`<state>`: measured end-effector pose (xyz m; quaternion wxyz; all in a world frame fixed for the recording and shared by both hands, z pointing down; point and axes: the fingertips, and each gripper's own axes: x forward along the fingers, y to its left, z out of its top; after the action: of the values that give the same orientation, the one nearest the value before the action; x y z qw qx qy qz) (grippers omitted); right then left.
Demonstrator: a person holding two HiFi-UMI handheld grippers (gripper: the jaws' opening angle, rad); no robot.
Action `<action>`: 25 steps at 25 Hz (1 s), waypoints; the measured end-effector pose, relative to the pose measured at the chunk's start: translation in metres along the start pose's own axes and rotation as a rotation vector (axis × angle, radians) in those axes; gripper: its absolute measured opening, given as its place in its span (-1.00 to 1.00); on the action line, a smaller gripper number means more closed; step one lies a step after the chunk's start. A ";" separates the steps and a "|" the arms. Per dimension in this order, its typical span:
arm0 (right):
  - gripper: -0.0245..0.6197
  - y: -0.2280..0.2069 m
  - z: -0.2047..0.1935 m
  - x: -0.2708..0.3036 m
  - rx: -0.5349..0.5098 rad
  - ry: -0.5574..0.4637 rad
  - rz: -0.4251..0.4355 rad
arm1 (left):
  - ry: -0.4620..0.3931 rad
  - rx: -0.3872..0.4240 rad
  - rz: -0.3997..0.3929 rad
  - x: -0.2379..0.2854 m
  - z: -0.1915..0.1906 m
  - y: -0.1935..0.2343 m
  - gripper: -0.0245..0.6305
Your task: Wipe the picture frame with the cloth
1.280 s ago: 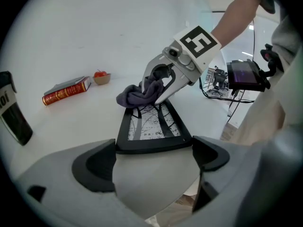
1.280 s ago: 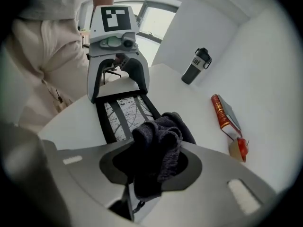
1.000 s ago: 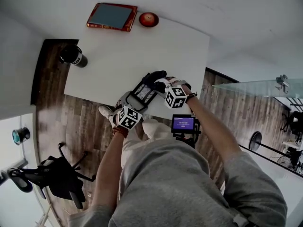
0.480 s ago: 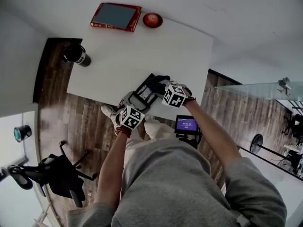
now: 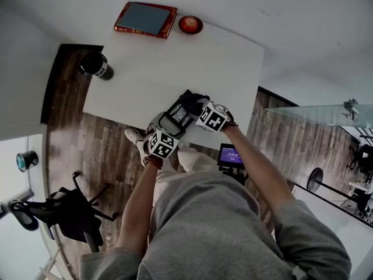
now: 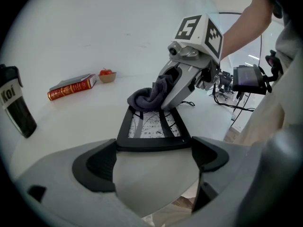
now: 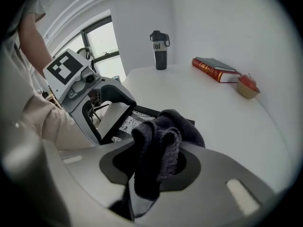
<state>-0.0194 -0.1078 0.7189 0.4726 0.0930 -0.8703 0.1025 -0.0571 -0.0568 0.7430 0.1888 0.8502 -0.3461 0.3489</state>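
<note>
Cloth, soft and limp, is clenched in the right tool; the left tool grasps the stiff, likely fragile picture frame by its nearest edge.

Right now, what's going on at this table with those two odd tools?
A person is cleaning a picture frame at the near edge of a white table, with a two-jaw gripper in each hand. The left gripper clamps the frame's near edge, its jaws set wide across it. The right gripper pinches a bunched dark cloth and holds it against the frame's far end. A red book, a small bowl and a dark bottle sit farther off.
</note>
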 end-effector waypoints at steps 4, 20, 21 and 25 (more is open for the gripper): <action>-0.58 0.005 0.002 0.002 0.041 -0.002 0.001 | -0.004 0.005 0.000 -0.001 -0.001 -0.001 0.60; -0.58 0.063 0.029 0.025 0.193 -0.057 0.170 | -0.007 0.011 0.003 -0.001 -0.001 -0.001 0.60; -0.58 0.065 0.032 0.027 0.244 -0.066 0.173 | -0.007 0.011 0.003 0.000 -0.002 -0.001 0.60; -0.58 0.067 0.035 0.028 0.266 -0.080 0.165 | -0.008 0.010 0.002 -0.001 -0.001 -0.001 0.60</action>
<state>-0.0799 -0.0545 0.7171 0.4113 0.0869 -0.8718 0.2515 -0.0577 -0.0548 0.7432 0.1825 0.8522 -0.3461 0.3473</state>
